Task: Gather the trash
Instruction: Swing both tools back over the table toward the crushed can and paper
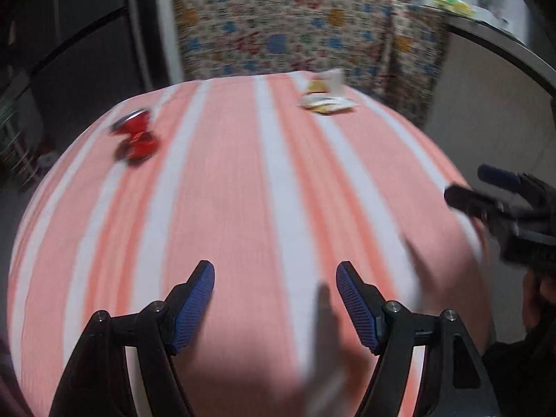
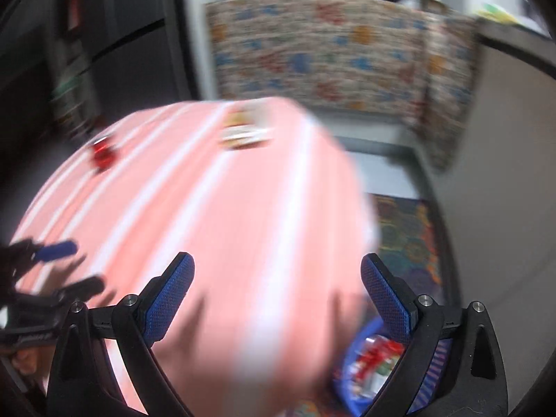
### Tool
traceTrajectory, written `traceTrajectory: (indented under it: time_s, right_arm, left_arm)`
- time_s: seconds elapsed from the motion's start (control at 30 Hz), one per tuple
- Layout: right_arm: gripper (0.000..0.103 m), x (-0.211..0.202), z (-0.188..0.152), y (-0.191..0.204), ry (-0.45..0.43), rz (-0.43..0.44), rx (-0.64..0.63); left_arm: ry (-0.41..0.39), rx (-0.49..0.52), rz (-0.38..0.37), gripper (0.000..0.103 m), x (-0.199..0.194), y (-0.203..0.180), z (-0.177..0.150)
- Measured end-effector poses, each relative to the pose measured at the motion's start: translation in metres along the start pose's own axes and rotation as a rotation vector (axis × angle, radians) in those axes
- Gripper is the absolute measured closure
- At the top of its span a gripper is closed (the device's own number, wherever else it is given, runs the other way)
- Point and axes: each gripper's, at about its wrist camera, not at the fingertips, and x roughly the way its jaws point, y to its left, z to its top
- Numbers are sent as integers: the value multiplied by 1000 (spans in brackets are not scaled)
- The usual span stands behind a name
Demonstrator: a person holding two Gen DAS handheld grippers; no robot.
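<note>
I have both grippers over a table draped in a pink-and-white striped cloth (image 1: 243, 191), and both views are smeared with motion blur. My left gripper (image 1: 274, 305) stands with its blue-padded fingers (image 1: 194, 309) spread apart and nothing between them, only bare cloth below. My right gripper (image 2: 278, 299) is spread wider, close to as far as it goes, and it too grips nothing; its left finger hangs over the cloth, its right finger over the table's edge.

The trash left on the table sits toward the far end. A crushed red can (image 1: 135, 137) lies on its side at the far left of the cloth, and a pale wrapper with yellow on it (image 1: 326, 99) lies at the far edge, right of centre, well apart from the can. Both are far from either gripper. In the right wrist view the same can (image 2: 102, 154) and wrapper (image 2: 245, 133) show, smaller and blurrier.

Down beside the table's near right corner, under my right gripper's right finger, I see a blue bin (image 2: 351, 375) with red and white scraps in it (too blurred to name the pieces). It stands on a colourful patterned mat (image 2: 406, 229) on the floor.

Beyond the table hangs a floral cloth (image 1: 295, 31) over a counter, with dark pots on top.
</note>
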Motion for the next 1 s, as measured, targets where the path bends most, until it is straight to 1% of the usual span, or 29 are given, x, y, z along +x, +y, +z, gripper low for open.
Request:
traceTrajectory:
  time_s: [0.07, 0.13, 0.23, 0.27, 0.3, 0.33, 0.43, 0.47, 0.5, 0.6, 0.67, 0.8, 0.93, 1.0]
  right_arm:
    - [6, 17, 2, 28, 21, 33, -54]
    - [6, 32, 3, 48, 42, 48, -100]
    - [6, 52, 3, 75, 75, 52, -174]
    - [6, 56, 4, 80, 81, 50, -194]
    - [6, 59, 3, 87, 89, 47, -218]
    - [6, 61, 1, 91, 97, 45, -235]
    - [4, 63, 1, 94, 107, 45, -253]
    - [3, 62, 0, 92, 113, 47, -249]
    - [3, 63, 0, 91, 117, 53, -240]
    - [1, 68, 0, 83, 144, 89, -192]
    - [0, 71, 1, 78, 158, 110, -162]
    - [0, 70, 1, 81, 158, 107, -165]
    - [0, 70, 1, 81, 158, 107, -165]
    - [0, 70, 1, 81, 158, 107, -165]
  left_arm:
    - [5, -49, 25, 29, 0, 21, 3]
    - [14, -92, 52, 29, 2, 42, 4]
    - [38, -142, 83, 29, 12, 62, 9]
    - [55, -176, 84, 29, 15, 68, 10]
    - [36, -176, 97, 27, 15, 72, 11]
    - [44, -179, 112, 24, 19, 76, 13]
    - [38, -184, 138, 15, 30, 83, 23]
    - [36, -189, 146, 9, 34, 85, 28]
    - [34, -201, 155, 6, 40, 89, 34]
    - [34, -247, 199, 6, 59, 101, 58]
    - [36, -264, 215, 6, 73, 109, 77]
    - [38, -300, 244, 5, 96, 126, 106]
    - [34, -298, 236, 5, 108, 136, 120]
    - [28, -291, 219, 8, 110, 139, 122]
